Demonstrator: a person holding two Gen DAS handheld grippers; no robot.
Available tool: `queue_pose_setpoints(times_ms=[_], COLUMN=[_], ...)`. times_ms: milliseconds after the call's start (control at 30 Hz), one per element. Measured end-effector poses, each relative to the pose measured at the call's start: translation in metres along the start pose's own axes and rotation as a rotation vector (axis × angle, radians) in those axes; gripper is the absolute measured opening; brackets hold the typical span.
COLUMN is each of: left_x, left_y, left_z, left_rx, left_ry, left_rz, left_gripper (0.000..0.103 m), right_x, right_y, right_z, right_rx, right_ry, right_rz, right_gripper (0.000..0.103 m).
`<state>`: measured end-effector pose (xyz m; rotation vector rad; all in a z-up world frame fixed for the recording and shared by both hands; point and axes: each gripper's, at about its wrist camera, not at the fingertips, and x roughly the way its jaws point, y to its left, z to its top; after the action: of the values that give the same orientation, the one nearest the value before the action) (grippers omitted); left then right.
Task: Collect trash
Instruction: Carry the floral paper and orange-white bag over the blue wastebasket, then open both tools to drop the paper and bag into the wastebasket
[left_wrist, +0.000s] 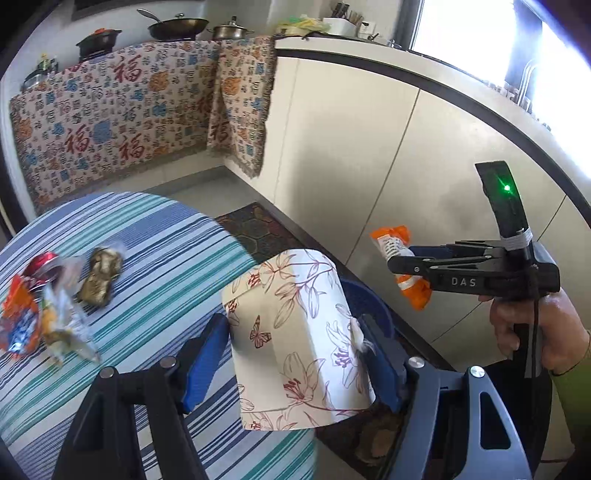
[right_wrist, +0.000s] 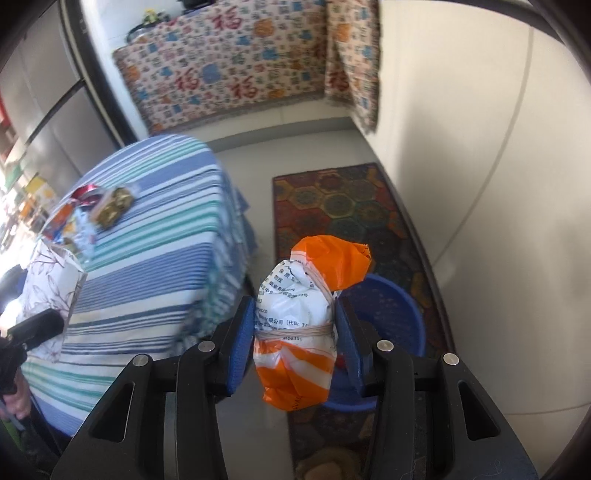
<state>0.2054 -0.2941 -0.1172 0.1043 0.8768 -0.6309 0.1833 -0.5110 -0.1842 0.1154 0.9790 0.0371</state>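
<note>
Only the right wrist view shows the round blue plastic basin (right_wrist: 384, 314) in full, on the patterned hexagon floor rug (right_wrist: 332, 206); in the left view the white floral paper box (left_wrist: 295, 332) hides most of it. Left gripper (left_wrist: 295, 354) clamps that box btwn its 2 blue pads, beside the striped blue-teal tablecloth (left_wrist: 147, 240), where crumpled wrappers (left_wrist: 40, 317) lie. Right gripper (right_wrist: 295, 328), tilted down, grips the orange-and-white plastic bag bundle (right_wrist: 295, 332) above the basin's near edge.
</note>
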Motion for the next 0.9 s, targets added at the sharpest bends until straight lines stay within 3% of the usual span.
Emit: queue_pose_setpoints(times_ms=[367, 900], left_x=[0.105, 0.184], left_y=[-0.053, -0.079], left_z=[0.026, 0.028], left_rx=[0.081, 0.142], left_ry=[0.088, 0.156], left_rz=[-0.064, -0.1], left_gripper=[0.073, 0.076], right_x=[0.026, 0.034], right_y=[-0.075, -0.105], right_z=[-0.012, -0.01], right_rx=[0.162, 0.215], right_ry=[-0.019, -0.023], right_rz=[0.018, 0.048], right_gripper=[0.045, 0.048])
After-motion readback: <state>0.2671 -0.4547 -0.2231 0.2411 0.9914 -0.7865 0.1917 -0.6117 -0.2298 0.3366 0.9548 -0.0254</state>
